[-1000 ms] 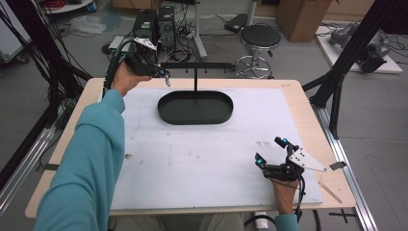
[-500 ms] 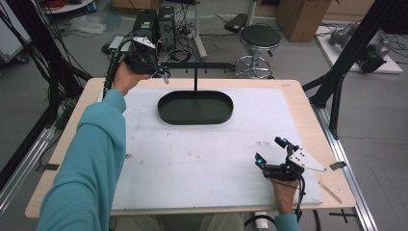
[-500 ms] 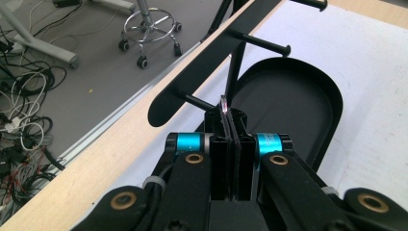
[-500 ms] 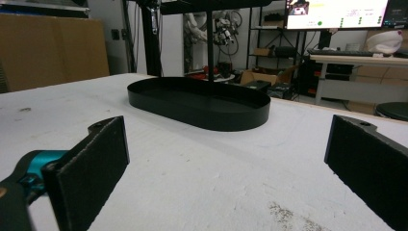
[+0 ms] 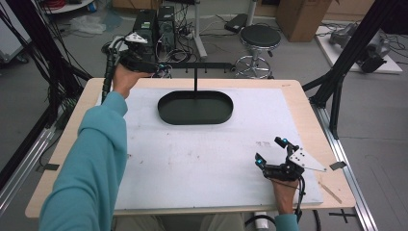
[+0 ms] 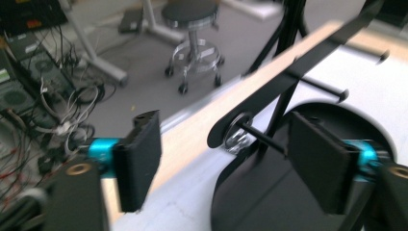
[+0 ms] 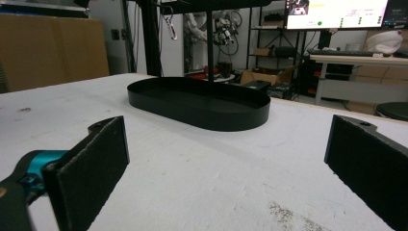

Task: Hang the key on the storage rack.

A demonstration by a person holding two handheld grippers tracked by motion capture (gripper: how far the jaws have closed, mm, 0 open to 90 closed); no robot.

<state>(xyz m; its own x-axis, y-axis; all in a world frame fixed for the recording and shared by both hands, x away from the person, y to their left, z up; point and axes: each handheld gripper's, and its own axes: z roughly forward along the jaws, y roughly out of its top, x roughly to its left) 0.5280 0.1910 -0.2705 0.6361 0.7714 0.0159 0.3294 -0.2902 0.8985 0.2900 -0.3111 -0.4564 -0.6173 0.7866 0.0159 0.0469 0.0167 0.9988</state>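
White mat on wooden table (image 5: 308, 103): left gripper (image 5: 161, 69) at stand's bar end, ring just hung.

High view: black oval tray (image 5: 196, 107) mid-back, nothing seen in it; right gripper (image 5: 270, 153) near front edge, well away from tray, jaws apart, holding nothing. Left gripper view: jaws have just been opening, nothing clamped; metal ring (image 6: 236, 134) hangs on peg of crossbar (image 6: 308, 62) above tray. Right gripper view: tray (image 7: 202, 103) ahead, carabiner (image 7: 169, 26) hanging above it. Next, likely: back left gripper off without snagging the ring.
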